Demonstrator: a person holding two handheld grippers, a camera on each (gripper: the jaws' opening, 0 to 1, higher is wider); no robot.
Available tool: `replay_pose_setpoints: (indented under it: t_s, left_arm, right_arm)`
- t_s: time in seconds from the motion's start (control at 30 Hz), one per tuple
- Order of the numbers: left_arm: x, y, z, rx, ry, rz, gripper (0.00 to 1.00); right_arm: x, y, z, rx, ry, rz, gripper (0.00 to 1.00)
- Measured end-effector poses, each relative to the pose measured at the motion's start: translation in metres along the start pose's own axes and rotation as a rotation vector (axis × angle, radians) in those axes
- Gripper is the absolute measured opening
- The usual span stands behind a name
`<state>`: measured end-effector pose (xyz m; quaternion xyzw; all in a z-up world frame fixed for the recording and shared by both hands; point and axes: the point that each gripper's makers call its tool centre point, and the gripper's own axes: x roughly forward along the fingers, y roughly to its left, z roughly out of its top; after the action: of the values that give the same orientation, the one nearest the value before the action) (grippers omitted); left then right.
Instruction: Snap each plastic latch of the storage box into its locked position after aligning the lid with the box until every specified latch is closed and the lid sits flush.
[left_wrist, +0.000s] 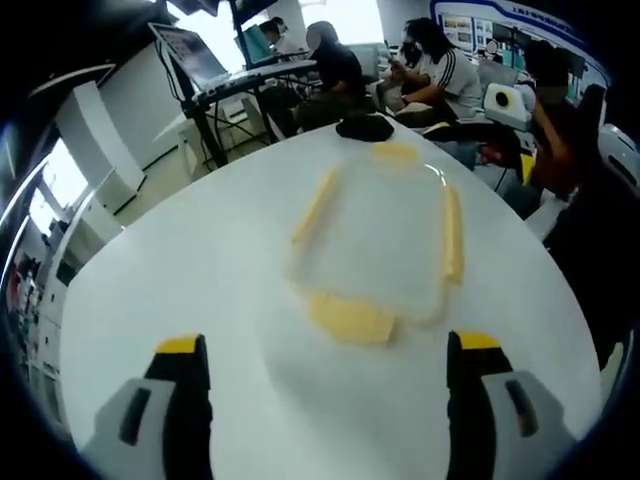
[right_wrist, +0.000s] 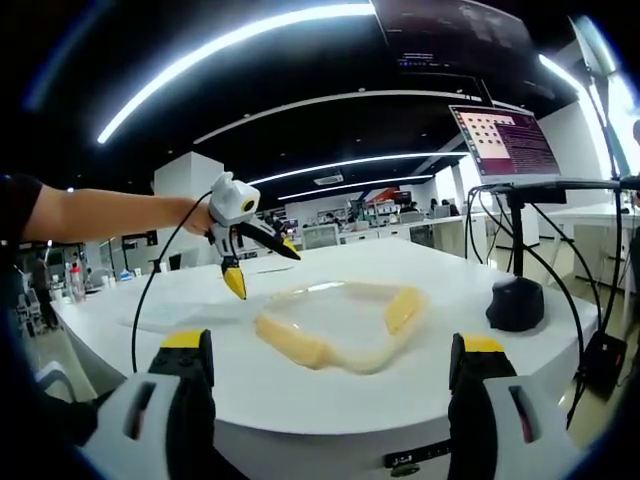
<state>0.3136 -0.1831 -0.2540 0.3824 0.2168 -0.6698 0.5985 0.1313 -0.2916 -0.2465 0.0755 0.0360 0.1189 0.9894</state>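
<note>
A clear storage box (left_wrist: 375, 235) with yellow latches lies flat on the white round table (left_wrist: 180, 270). I see a latch on its near side (left_wrist: 352, 320), its left side (left_wrist: 315, 205), its right side (left_wrist: 453, 232) and its far side (left_wrist: 395, 152). Whether any is snapped down is unclear. My left gripper (left_wrist: 328, 345) is open, hanging above the table short of the near latch. In the right gripper view the box (right_wrist: 340, 325) sits mid-table. The left gripper (right_wrist: 262, 266), held by a hand, hovers over its far left with jaws apart. My right gripper (right_wrist: 332, 342) is open off the table's edge.
A black mouse (left_wrist: 365, 127) (right_wrist: 515, 303) rests on the table beside the box. A laptop on a stand (right_wrist: 505, 145) stands at the right, with cables hanging from it. Several people sit beyond the table's far side (left_wrist: 430, 70). A cable trails from the left gripper.
</note>
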Motion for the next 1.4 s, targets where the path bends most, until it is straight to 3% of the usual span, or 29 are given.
replay_pose_setpoints:
  t_s: [0.43,1.4]
  left_arm:
    - [0.003,0.010,-0.003,0.022,0.040,-0.007,0.99]
    - [0.015,-0.001,0.000,0.078,0.114,-0.058,0.97]
  right_arm:
    - [-0.003,-0.005,-0.001,0.006,0.001,-0.010,0.99]
    - [-0.011,-0.013,-0.003,0.023,-0.011,-0.022,0.99]
